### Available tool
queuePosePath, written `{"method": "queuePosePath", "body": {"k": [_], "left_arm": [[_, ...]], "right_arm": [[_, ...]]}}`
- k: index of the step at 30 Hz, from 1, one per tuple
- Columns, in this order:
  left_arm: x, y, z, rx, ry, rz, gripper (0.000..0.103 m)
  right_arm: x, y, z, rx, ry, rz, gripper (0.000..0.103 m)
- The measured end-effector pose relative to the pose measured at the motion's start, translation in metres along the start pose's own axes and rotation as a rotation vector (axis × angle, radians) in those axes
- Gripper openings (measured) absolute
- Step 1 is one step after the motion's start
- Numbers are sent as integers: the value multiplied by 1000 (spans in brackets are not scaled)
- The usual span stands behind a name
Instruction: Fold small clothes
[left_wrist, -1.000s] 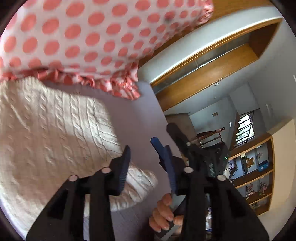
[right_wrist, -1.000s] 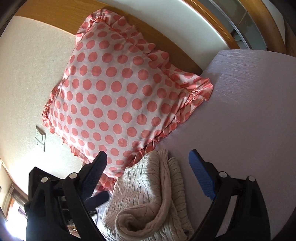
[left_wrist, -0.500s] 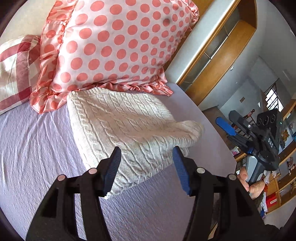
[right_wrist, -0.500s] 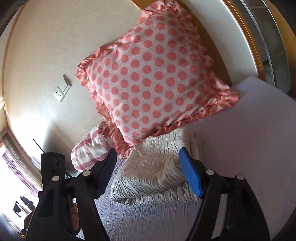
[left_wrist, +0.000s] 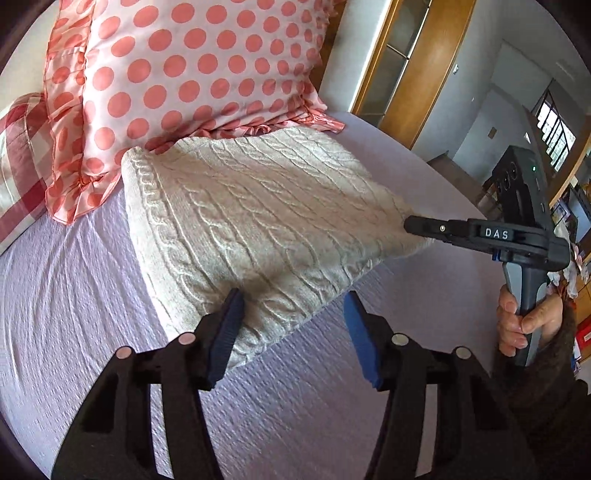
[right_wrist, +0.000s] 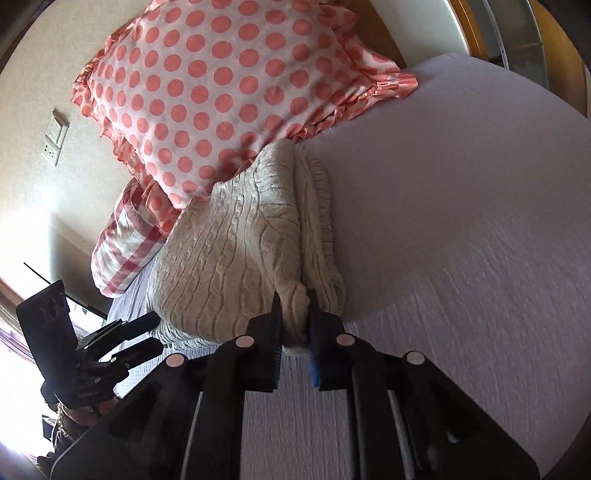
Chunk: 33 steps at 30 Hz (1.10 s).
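The cream cable-knit garment (left_wrist: 258, 221), folded into a thick block, lies on the lilac textured bed sheet (left_wrist: 74, 332), its far edge touching the frilled white pillow with coral polka dots (left_wrist: 192, 66). A red-and-white checked pillow (left_wrist: 18, 177) sits beside the dotted one, partly under its frill.

Left gripper (left_wrist: 291, 317) — jaws about half spread and closing slightly. They straddle the near corner of the knit: the left finger's pad lies against the fabric edge, the right finger stands clear of it over bare sheet. No grip on the cloth is evident.

Right gripper (right_wrist: 295, 310) — jaws drawn nearly together, pinching a fold at the near end of the garment; cloth bulges between the fingertips. In the left wrist view it shows side-on, held by a hand (left_wrist: 517, 321) in a dark sleeve, its tip at the garment's right-hand corner.

Ahead of both grippers the garment rests flat, not lifted.
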<state>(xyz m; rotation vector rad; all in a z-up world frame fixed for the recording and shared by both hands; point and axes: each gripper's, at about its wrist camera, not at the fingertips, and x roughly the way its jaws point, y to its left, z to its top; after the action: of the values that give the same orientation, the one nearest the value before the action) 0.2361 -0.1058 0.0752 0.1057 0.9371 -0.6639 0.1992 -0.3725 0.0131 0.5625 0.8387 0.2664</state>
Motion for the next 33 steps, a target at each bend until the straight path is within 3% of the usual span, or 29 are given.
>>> {"method": "queuePosePath", "body": {"k": [3,5,6,7,8,9,12,17,18,19,23,25,28,30,32,33], "left_arm": [[-3,-4,-4,27,3,19,55],[-4,-4,-5,29,1,23,55],[-4,-3,-4,28,-1,22,55],[-4,-3,-4,24,-2,17,56],[-4,-2,-4,19,-3,12,56],[-5,-1,-4,13,-5,5,56],[-4,1,-2,-6,-9,-19,57],[-6,6,-3,-33,-18,-56,57],[-6,6,-3,-34,-20,-58,57],[-6,6,-3,-34,-21,-60,57],[-5,8,-3,-46,-24,-83,57],[-4,7,-2,-47,-23,-85,57],[-3,5,-2,-32,-24,-72,57],[-6,4,-3,-30,-30,-73,57],[-17,8,-3,-57,-49,-105,62],[-24,11,-4,-75,-67,-135,64]], "right_arm": [[-8,17,8,-56,-38,-20,13],[-9,24,18,-69,-32,-14,20],[-10,26,26,-67,-33,-20,40],[-11,29,35,-70,-47,-23,69],[-11,31,44,-80,-68,-26,77],[-10,33,54,-84,-79,-28,77],[7,35,83,-76,-83,-42,77],[82,45,101,-133,98,-125,49],[93,46,101,-148,121,-130,24],[99,48,101,-175,112,-142,11],[95,39,118,-119,2,-169,8],[102,26,123,-58,2,-204,8],[110,24,121,-82,52,-223,9],[83,27,120,-65,-5,-165,11],[44,35,112,-65,-84,-94,20],[28,40,107,-80,-102,-22,34]]}}
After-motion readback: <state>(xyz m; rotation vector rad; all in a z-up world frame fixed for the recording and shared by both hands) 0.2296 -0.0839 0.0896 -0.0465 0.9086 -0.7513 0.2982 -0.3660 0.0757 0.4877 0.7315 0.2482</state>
